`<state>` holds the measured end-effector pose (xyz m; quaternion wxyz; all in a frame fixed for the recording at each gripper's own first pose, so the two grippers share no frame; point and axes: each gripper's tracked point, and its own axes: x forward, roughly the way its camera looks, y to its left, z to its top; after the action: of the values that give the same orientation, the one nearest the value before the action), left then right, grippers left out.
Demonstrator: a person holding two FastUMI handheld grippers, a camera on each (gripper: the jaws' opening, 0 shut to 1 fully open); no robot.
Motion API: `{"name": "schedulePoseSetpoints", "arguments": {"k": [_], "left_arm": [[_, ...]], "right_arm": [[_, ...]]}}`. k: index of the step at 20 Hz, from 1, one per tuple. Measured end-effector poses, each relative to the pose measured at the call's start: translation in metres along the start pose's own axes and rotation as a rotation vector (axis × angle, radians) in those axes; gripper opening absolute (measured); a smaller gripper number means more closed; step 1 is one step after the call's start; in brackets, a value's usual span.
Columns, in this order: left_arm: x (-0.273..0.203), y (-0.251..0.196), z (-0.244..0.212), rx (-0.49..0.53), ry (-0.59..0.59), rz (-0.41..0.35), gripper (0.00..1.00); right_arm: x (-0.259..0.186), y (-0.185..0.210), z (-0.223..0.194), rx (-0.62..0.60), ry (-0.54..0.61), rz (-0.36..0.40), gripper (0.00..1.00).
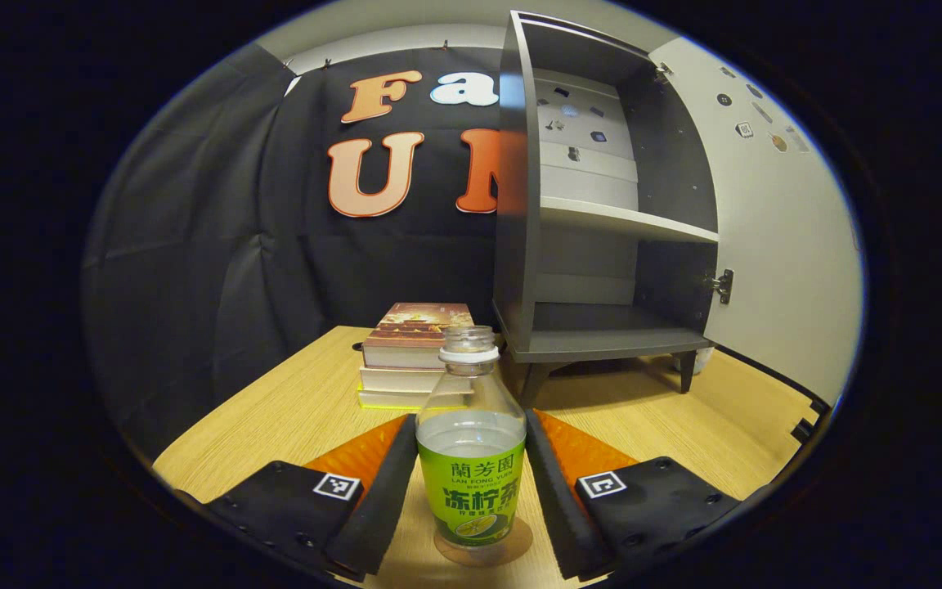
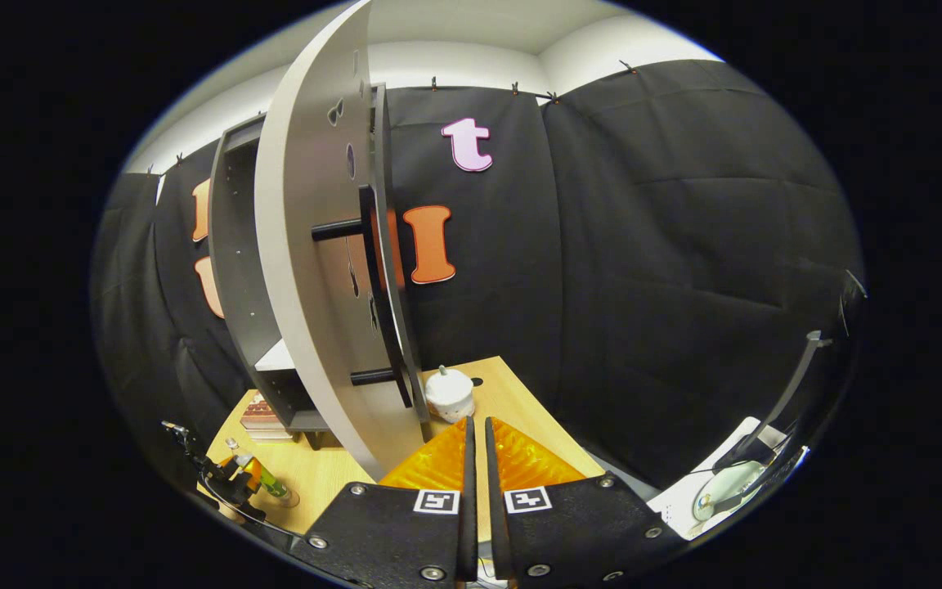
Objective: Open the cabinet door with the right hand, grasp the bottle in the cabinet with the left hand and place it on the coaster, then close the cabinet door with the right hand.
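A clear bottle (image 1: 471,458) with a green label and no cap stands upright on a round coaster (image 1: 522,541) on the wooden table. My left gripper (image 1: 471,419) reaches around it, both fingertips touching its sides. Behind it the grey cabinet (image 1: 602,221) stands with bare shelves, and its white door (image 1: 773,229) is swung wide to the right. In the right gripper view the door (image 2: 316,270) stands edge-on to the left of my right gripper (image 2: 477,424), which is shut on nothing, just below the black handle (image 2: 377,286). The bottle (image 2: 268,484) and left gripper (image 2: 226,483) appear small at lower left.
A stack of three books (image 1: 410,352) lies left of the cabinet, behind the bottle. A small white object (image 2: 449,394) sits on the table near the door's far edge. A white surface with a computer mouse (image 2: 724,491) lies beyond the table's right edge.
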<state>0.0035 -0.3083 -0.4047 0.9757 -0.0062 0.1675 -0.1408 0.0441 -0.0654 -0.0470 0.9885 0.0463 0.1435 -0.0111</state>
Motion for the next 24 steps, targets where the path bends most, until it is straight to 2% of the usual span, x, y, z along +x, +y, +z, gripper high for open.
{"name": "schedulePoseSetpoints", "arguments": {"k": [15,17,18,19,20,24], "left_arm": [[-0.029,-0.008,-0.004,-0.027,0.036,0.017,0.85],[-0.029,-0.011,-0.002,-0.027,0.032,0.017,0.89],[-0.030,-0.012,-0.003,-0.023,0.033,0.016,0.94],[-0.030,-0.013,-0.002,-0.018,0.034,0.017,0.96],[-0.032,-0.014,-0.003,-0.012,0.033,0.018,0.97],[-0.037,-0.016,0.005,-0.007,0.022,0.020,0.97]], "right_arm": [[0.000,0.003,-0.004,0.026,0.021,-0.003,0.06],[0.001,0.002,-0.005,0.017,0.021,-0.008,0.06],[0.003,0.001,-0.004,0.012,0.024,-0.011,0.06],[0.003,0.002,-0.006,0.007,0.030,-0.007,0.17],[0.002,0.002,-0.007,0.001,0.034,-0.004,0.11],[0.002,-0.001,-0.007,-0.026,0.038,-0.004,0.23]]}}
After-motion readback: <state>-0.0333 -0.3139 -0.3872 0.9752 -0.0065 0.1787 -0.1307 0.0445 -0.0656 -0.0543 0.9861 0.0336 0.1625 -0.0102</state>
